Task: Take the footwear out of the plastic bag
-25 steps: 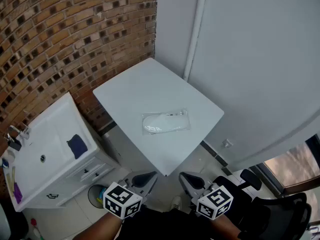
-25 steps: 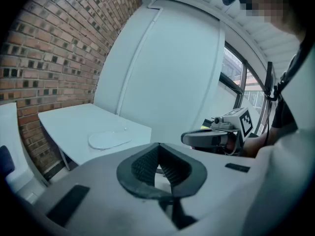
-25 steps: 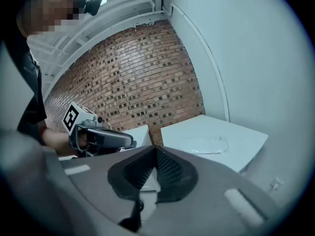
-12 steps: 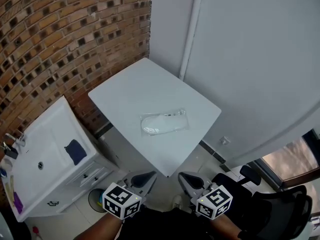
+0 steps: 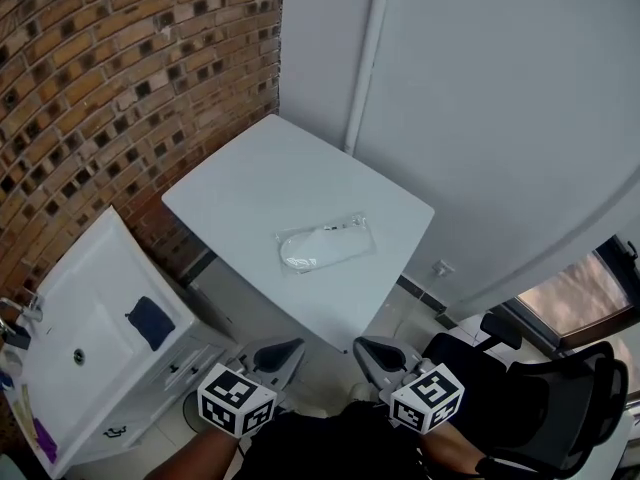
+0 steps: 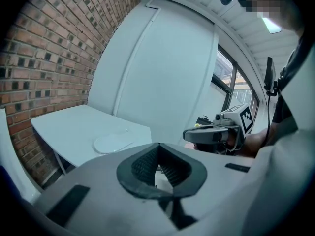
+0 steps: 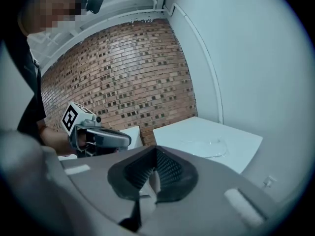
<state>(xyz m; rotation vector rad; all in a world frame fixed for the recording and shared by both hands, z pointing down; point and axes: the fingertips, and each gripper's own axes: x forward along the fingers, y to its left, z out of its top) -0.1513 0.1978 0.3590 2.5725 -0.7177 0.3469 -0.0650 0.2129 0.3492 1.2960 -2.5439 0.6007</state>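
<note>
The left claw (image 5: 288, 348) and the right claw (image 5: 365, 345) are both clenched on nothing, side by side in front of the person and well short of the white desk (image 5: 270, 173). On the desk lies the clear plastic bag (image 5: 348, 236), untouched, with the white footwear (image 5: 308, 254) inside. By the look of it the task has not begun: reaching, gripping the bag and drawing the footwear out all remain.

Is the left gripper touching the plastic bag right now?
Apart. The head view shows the left gripper short of the table, with bare tabletop between its near corner and the plastic bag.
</note>
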